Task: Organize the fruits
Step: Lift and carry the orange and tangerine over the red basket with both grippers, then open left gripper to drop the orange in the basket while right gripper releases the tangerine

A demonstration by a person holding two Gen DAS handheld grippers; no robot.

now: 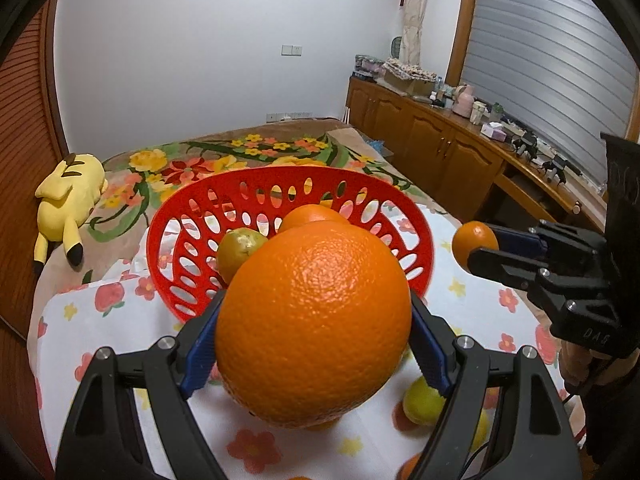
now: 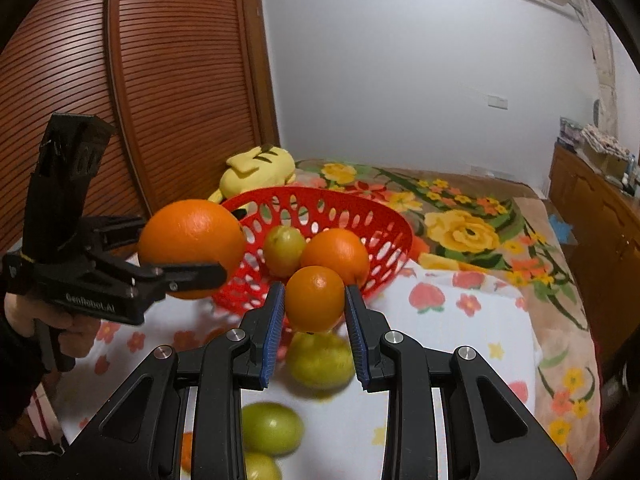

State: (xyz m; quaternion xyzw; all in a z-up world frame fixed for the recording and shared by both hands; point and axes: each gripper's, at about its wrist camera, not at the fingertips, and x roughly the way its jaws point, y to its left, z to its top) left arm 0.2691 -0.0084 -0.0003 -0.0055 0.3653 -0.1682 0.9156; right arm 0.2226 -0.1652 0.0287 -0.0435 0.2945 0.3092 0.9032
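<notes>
In the left wrist view, the left gripper (image 1: pixel 316 320) fills the lower centre of the frame, its blue pads (image 1: pixel 196 356) pressed on either side of a large orange (image 1: pixel 314 324) that it holds clear of the cloth. Behind the fruit, in the middle of the frame, stands the red basket (image 1: pixel 416 236), which holds a green fruit (image 1: pixel 239 254) and another orange (image 1: pixel 312 216). At the right edge, the right gripper (image 1: pixel 476 248) reaches in, clamped on a small orange (image 1: pixel 470 240). A yellowish-green fruit (image 1: pixel 422 404) lies on the flowered cloth (image 1: pixel 120 320) at lower right. A yellow plush toy (image 1: pixel 70 196) lies on the blanket at left.

In the right wrist view, the right gripper (image 2: pixel 314 300) sits at lower centre, narrow and closed on the small orange (image 2: pixel 314 298). At the left of the frame, the left gripper (image 2: pixel 200 270), borne by a hand (image 2: pixel 44 316), grips the large orange (image 2: pixel 192 240) just beside the near rim of the red basket (image 2: pixel 384 224). Inside the basket lie the green fruit (image 2: pixel 284 250) and the orange (image 2: pixel 336 252). Below the held small orange, blurred green fruits (image 2: pixel 320 360) rest on the flowered cloth (image 2: pixel 460 340), with more of them at the bottom edge.
</notes>
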